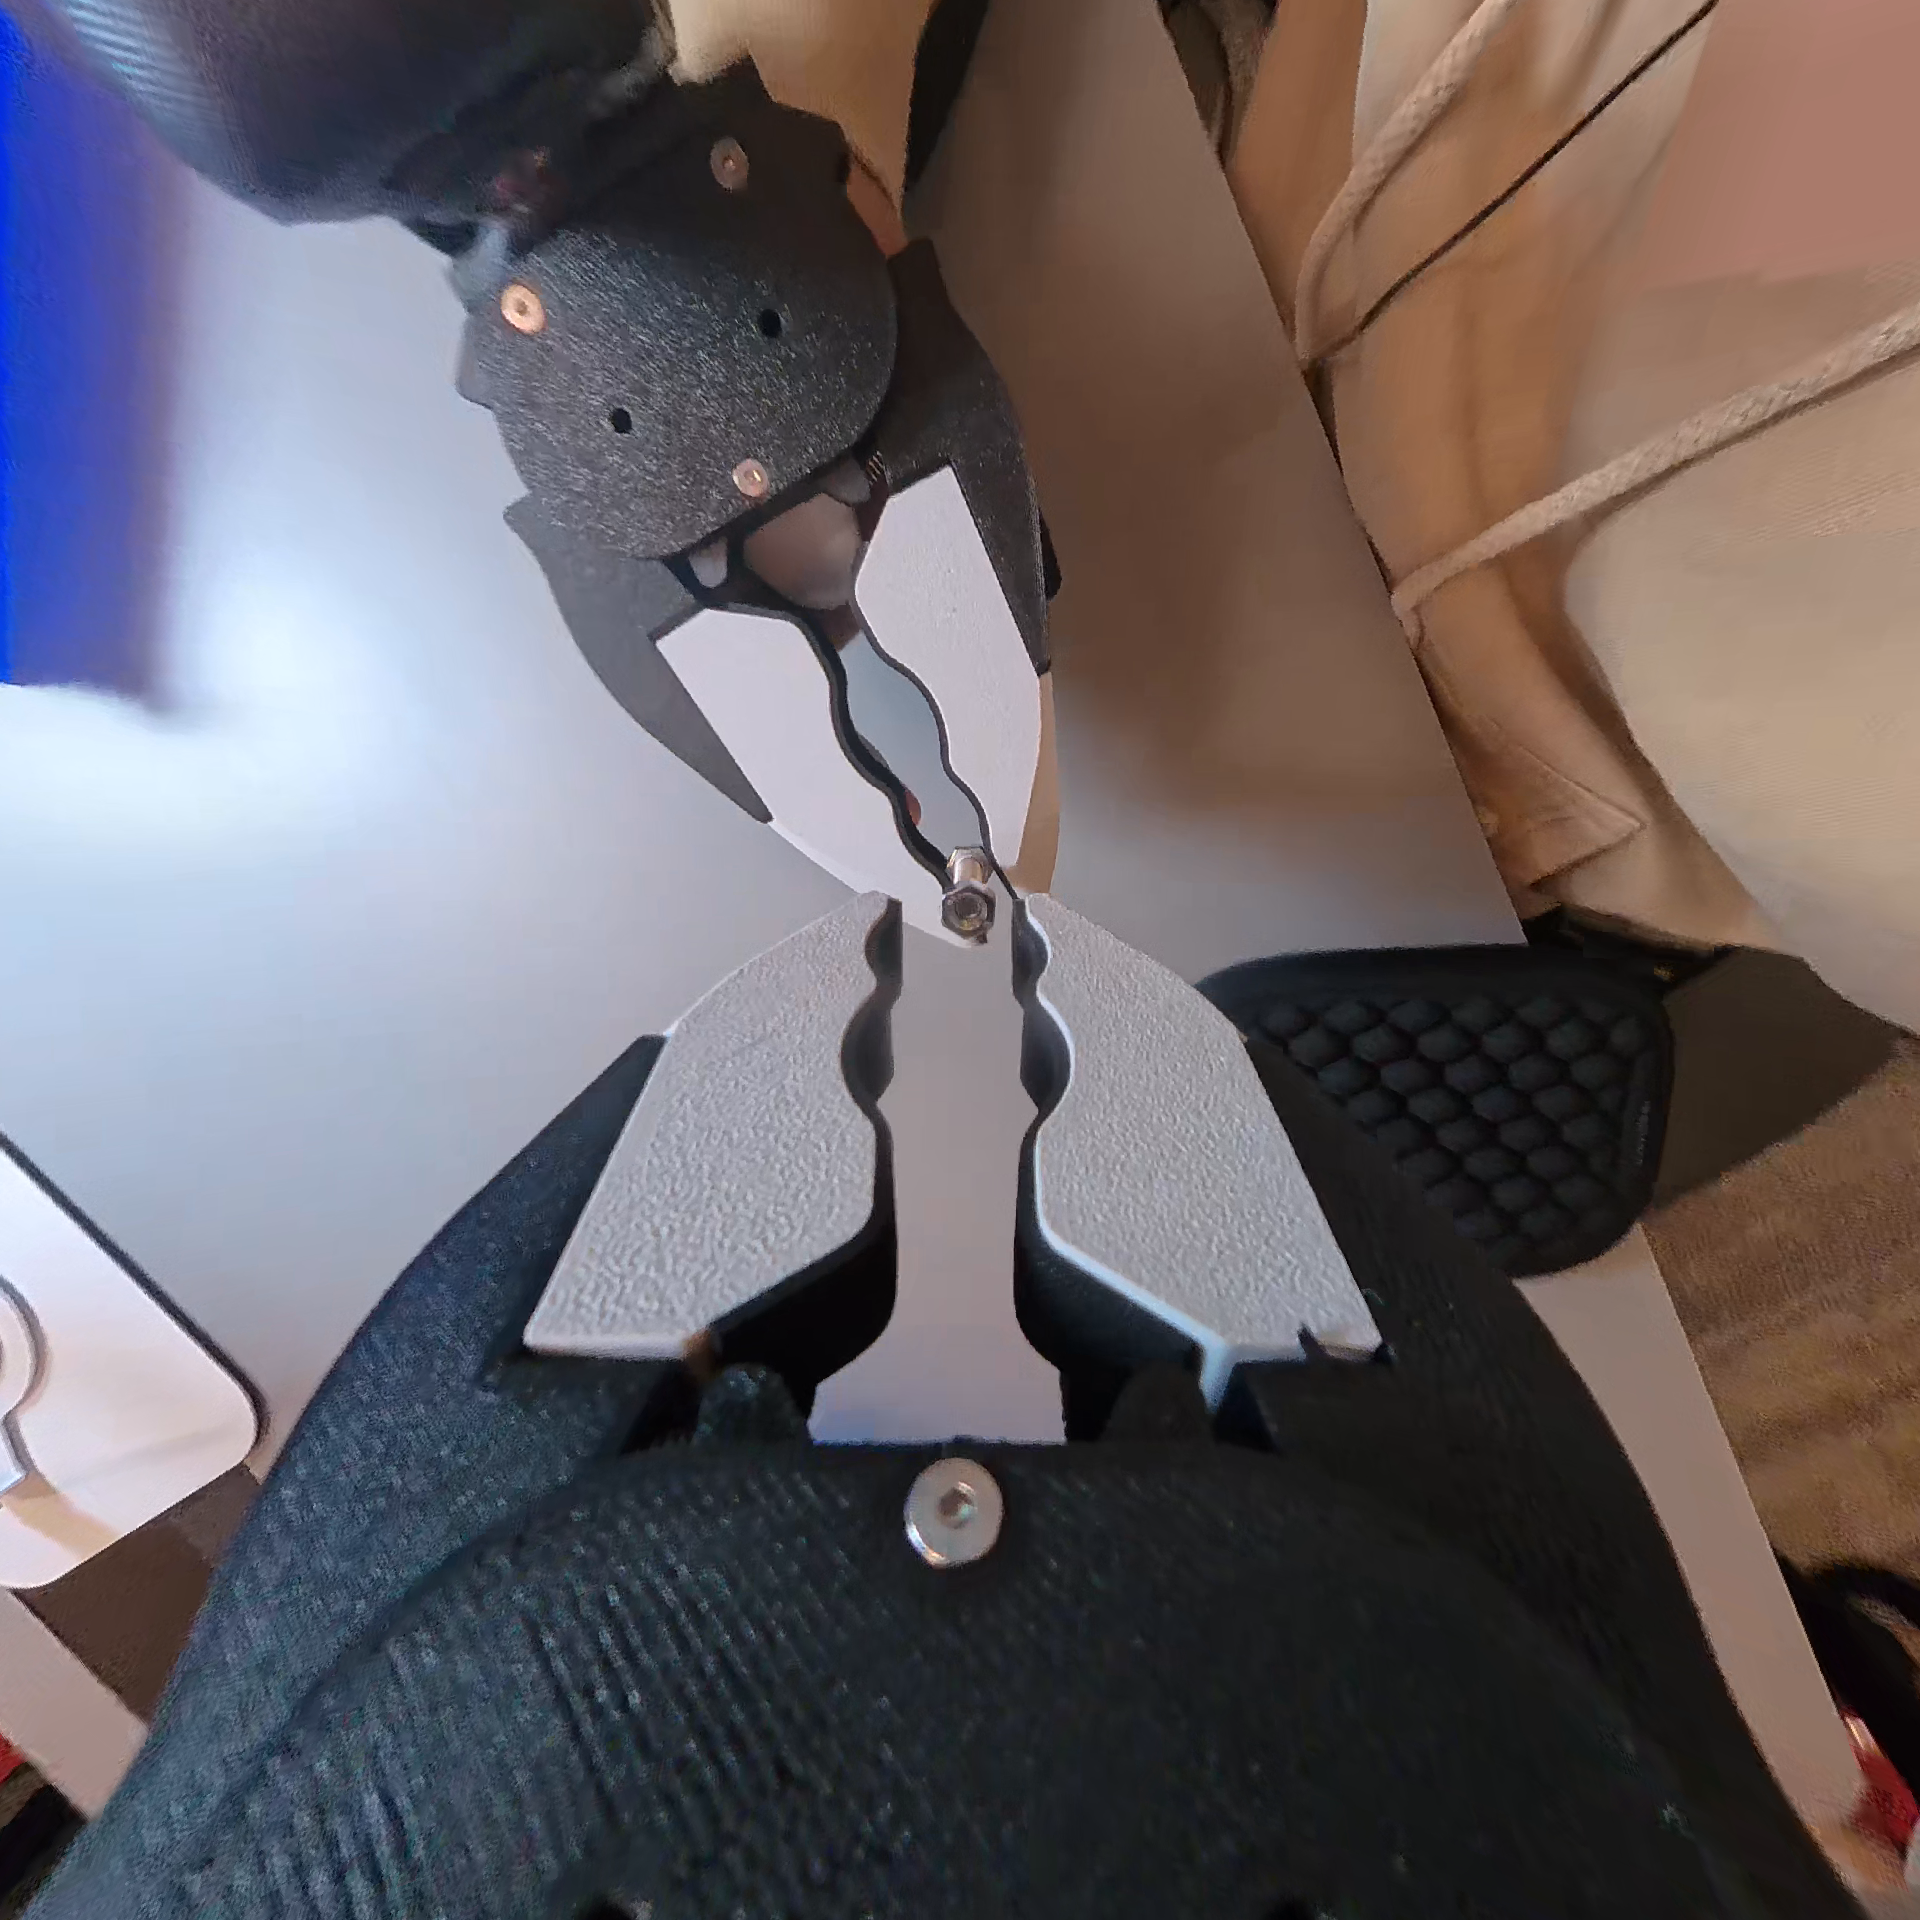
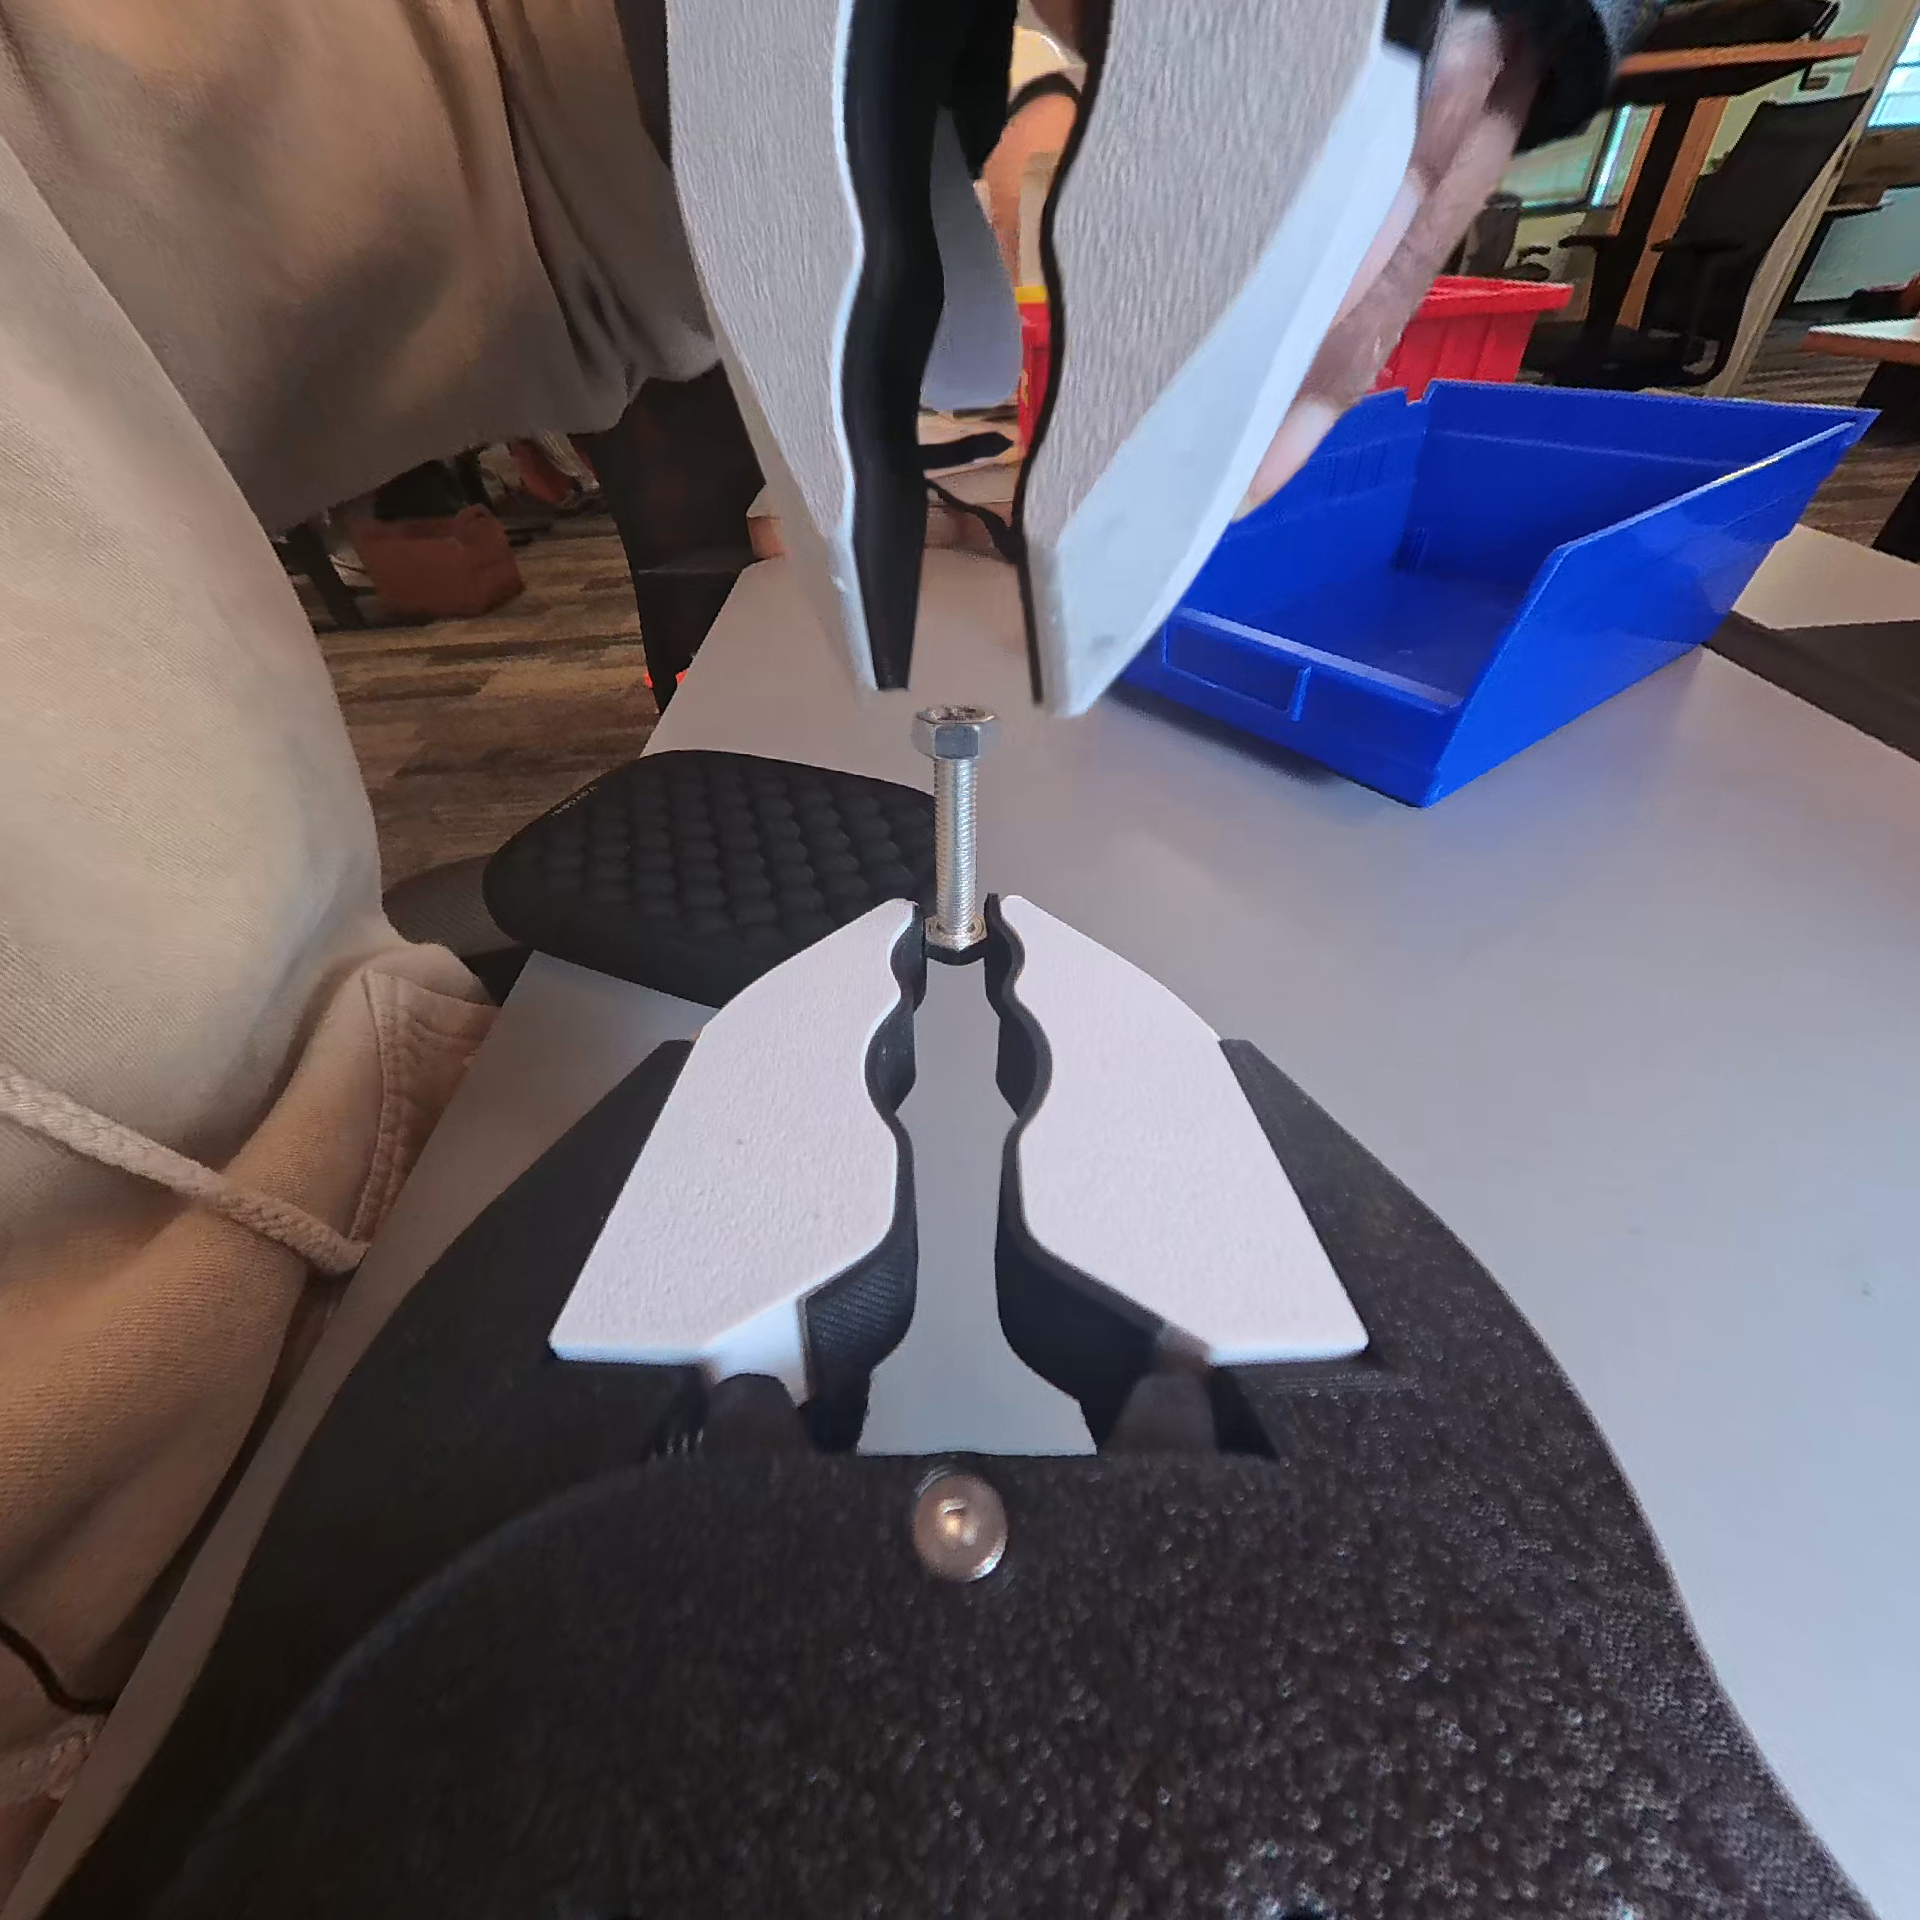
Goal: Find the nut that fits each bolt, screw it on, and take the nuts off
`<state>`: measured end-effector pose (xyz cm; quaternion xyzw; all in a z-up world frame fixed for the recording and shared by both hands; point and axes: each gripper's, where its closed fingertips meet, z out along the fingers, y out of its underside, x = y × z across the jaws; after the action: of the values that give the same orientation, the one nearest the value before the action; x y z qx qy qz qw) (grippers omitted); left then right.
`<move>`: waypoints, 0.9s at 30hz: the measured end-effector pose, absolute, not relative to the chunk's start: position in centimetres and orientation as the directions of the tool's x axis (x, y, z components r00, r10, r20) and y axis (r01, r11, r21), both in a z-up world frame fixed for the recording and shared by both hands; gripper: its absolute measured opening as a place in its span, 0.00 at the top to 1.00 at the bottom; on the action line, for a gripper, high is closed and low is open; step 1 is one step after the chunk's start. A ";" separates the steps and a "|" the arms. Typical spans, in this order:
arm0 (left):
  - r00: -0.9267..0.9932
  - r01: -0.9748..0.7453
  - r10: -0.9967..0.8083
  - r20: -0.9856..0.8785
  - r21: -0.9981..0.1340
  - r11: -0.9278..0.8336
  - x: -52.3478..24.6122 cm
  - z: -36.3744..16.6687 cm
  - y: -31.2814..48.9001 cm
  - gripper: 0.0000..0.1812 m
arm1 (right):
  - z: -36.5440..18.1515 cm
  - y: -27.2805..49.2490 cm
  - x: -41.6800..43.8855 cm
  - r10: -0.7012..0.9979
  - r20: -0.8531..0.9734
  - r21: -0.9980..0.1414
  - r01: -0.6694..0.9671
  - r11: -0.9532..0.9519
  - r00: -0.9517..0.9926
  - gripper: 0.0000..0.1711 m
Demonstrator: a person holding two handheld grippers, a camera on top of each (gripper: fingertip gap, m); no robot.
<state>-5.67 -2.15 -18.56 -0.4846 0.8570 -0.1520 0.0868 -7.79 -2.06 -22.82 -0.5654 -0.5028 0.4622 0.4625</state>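
We clamp the bolt [image 2: 954,831] upright by its head in the right tool [image 2: 954,925] so the left tool [image 2: 961,681], slightly parted, can reach the end nut [image 2: 953,736].

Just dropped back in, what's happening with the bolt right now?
The right tool is shut on the lower end of a small bolt, holding it upright above the white table. A nut sits at the bolt's top end. The left tool hangs open just above that nut, its fingertips not touching it. A blue bin stands on the table behind.
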 end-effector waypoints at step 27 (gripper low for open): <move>0.054 -0.160 -0.997 -0.056 -0.986 0.047 -3.2 -17.0 0.9 0.84 | -20.8 1.3 -6.4 0.970 0.008 -1.000 0.005 0.007 0.243 0.94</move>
<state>-3.23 0.89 -17.01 -0.5397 0.5361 -0.4306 0.4857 -6.37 1.25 -20.76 -0.5567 -0.4378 0.4320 0.5584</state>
